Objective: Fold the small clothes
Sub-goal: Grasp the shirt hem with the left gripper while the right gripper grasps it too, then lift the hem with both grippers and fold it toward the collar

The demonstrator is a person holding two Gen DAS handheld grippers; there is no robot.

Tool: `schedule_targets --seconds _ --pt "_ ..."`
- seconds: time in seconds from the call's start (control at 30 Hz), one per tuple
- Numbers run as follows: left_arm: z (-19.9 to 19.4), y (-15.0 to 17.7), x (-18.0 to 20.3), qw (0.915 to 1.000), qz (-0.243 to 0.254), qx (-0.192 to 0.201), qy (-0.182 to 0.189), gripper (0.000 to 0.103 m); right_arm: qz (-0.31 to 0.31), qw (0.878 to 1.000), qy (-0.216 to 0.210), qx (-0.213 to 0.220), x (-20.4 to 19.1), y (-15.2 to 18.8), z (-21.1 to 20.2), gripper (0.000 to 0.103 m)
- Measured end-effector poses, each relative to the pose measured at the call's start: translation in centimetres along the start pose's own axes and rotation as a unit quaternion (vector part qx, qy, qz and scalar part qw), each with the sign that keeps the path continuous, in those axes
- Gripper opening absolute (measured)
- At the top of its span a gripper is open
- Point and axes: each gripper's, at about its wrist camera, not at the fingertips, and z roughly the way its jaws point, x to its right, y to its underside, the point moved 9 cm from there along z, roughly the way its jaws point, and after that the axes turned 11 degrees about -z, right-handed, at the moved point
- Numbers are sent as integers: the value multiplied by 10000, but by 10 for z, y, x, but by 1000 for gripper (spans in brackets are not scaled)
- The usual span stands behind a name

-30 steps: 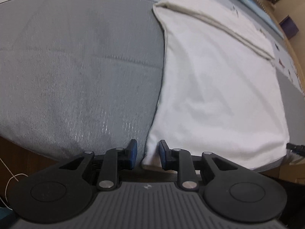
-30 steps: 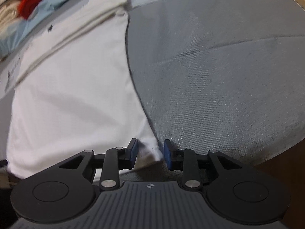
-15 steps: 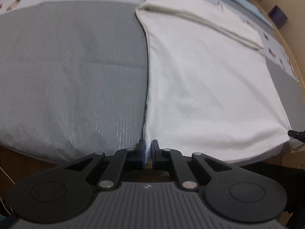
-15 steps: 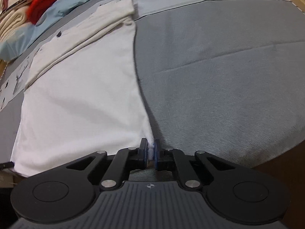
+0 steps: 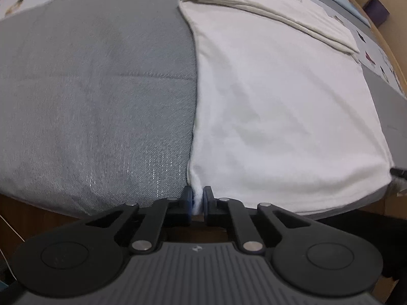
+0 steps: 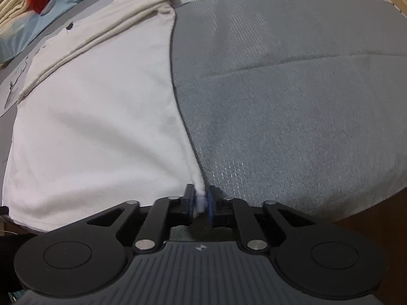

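Cloth is being gripped at both near corners. The shirt (image 5: 279, 106) is lying flat on the grey mat (image 5: 96, 96), with its sleeve part already folded across the far end. In the left wrist view, the left gripper (image 5: 197, 200) is closed on the near left corner of the hem, and white fabric is being pinched between the blue pads (image 5: 188, 202). In the right wrist view, the right gripper (image 6: 201, 202) is closed on the near right corner of the shirt (image 6: 96, 127), and a tuft of fabric is being held between its jaws, close to the edge of the mat (image 6: 292, 106).

The step in hand is judged to be the lengthwise fold: the hem is being readied for carrying toward the far end. For a clean result, the following is being advised:

- Both corners are to be lifted together and level, so that the hem is being kept straight and lightly taut between the jaws.
- The lift is to be kept low, so that only the near half is being peeled off the mat and the far folded part is not being dragged.
- The hem is to be laid parallel to the far fold, with side edges aligned over those beneath.
- The jaws are to be opened only after the cloth is resting flat.

Risk is being judged highest at the grips: only a small bite of fabric is being held at each corner, so a sudden pull could free one corner and skew the fold.
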Motion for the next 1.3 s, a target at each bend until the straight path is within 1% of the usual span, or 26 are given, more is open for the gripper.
schedule_targets --seconds 0.1,0.2,0.33,0.47,0.57,0.67,0.77,0.8,0.87,0.93,0.97,1.03,1.1,1.2,1.23,1.3 --pt "-17 0 10 9997 190 162 46 7 7 9996 -81 255 -1 -5 -15 7" --pt "-44 0 23 9983 387 383 188 7 254 9962 -366 752 -2 -16 -43 6" --pt "-87 2 39 9949 643 700 352 7 624 9850 -811 1388 -2 -25 -87 6" --pt "-146 10 50 9889 767 1085 663 6 742 9729 -997 1952 0 -27 -137 6" --pt "-201 25 50 9825 790 1394 946 6 811 9615 -1122 2375 4 -20 -182 6" --pt "-253 41 40 9768 624 1631 1238 6 807 9500 -1290 2727 5 0 -233 5" --pt "-279 49 29 9739 353 1717 1441 6 870 9359 -1438 3097 10 19 -280 5" --pt "-281 48 26 9736 243 1709 1494 6 902 9327 -1446 3179 13 25 -290 5" --pt "-277 40 27 9728 149 1746 1514 6 1037 9305 -1432 3208 18 32 -296 5" --pt "-262 24 30 9743 40 1687 1494 6 1123 9307 -1402 3186 20 31 -288 5" --pt "-254 14 28 9749 1 1665 1480 6 1130 9332 -1354 3130 22 27 -279 5" --pt "-227 -11 30 9773 -6 1643 1339 6 1262 9368 -1340 2974 25 13 -255 5" --pt "-192 -40 28 9807 -117 1512 1233 6 1286 9433 -1197 2815 28 -2 -231 5" --pt "-136 -88 21 9852 -279 1345 1028 5 1386 9514 -996 2563 34 -34 -187 5" --pt "-120 -103 20 9865 -315 1309 934 1 1447 9556 -865 2417 39 -48 -168 5" --pt "-92 -132 11 9889 -382 1324 555 0 1607 9579 -839 2229 44 -71 -137 5"
